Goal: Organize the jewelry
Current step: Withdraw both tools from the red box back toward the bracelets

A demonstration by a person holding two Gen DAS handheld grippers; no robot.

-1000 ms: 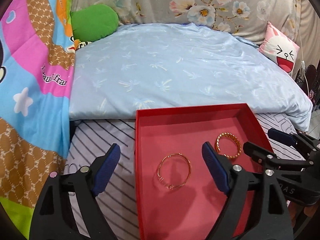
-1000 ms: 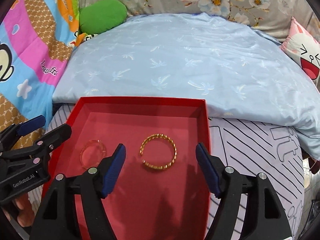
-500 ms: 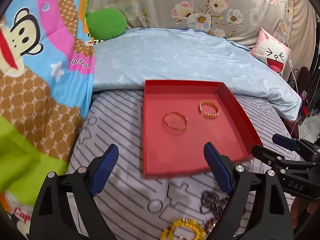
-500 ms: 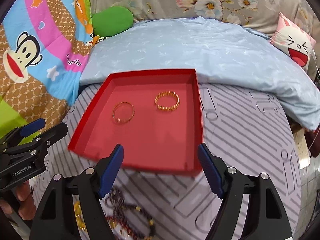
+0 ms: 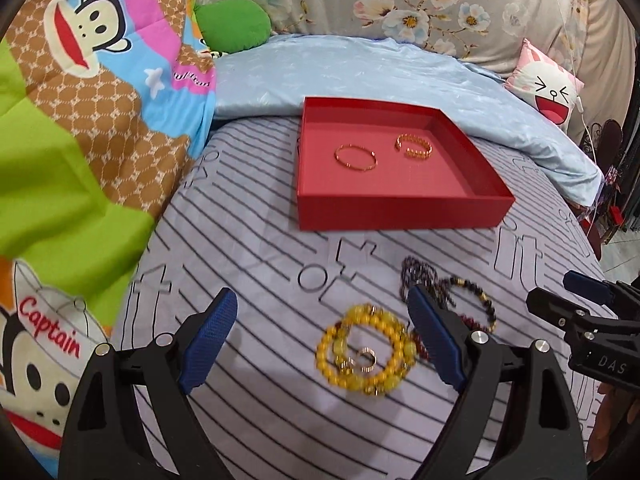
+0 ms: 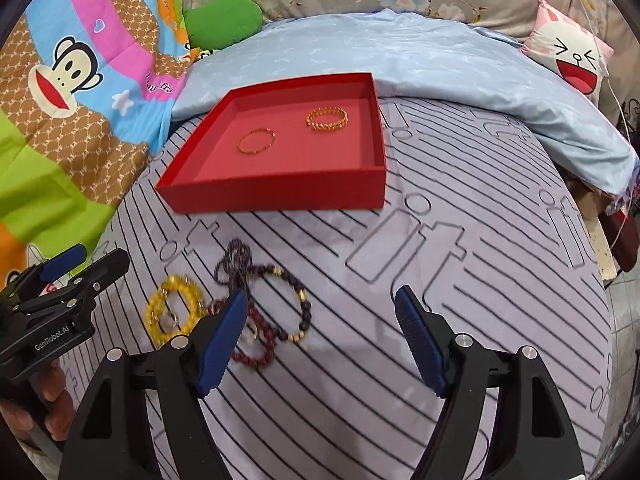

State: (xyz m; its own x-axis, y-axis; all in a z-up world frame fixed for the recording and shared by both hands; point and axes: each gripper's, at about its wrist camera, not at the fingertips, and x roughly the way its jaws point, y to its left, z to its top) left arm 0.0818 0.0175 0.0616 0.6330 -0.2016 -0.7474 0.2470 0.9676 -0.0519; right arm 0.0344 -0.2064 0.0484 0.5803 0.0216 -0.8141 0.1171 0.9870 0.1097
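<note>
Both tools hang over the striped bed sheet [image 6: 460,208], jaws spread wide, nothing between them. The left tool [image 5: 320,336] sits above the yellow bead bracelet [image 5: 362,354], with a small ring [image 5: 364,360] lying inside its loop. The right tool [image 6: 320,332] is just beside the dark bead bracelet [image 6: 296,300] and the red bead bracelet [image 6: 260,344]. Farther off, the red tray [image 6: 280,192] has a thin gold bangle [image 6: 257,141] and a chunky gold bangle [image 6: 327,119] in it, lying apart.

Two bangles [image 5: 355,157] lie side by side in the tray [image 5: 404,213] on the bed [image 5: 248,248]; beaded bracelets [image 5: 362,354] cluster nearer the camera, before the tray.
</note>
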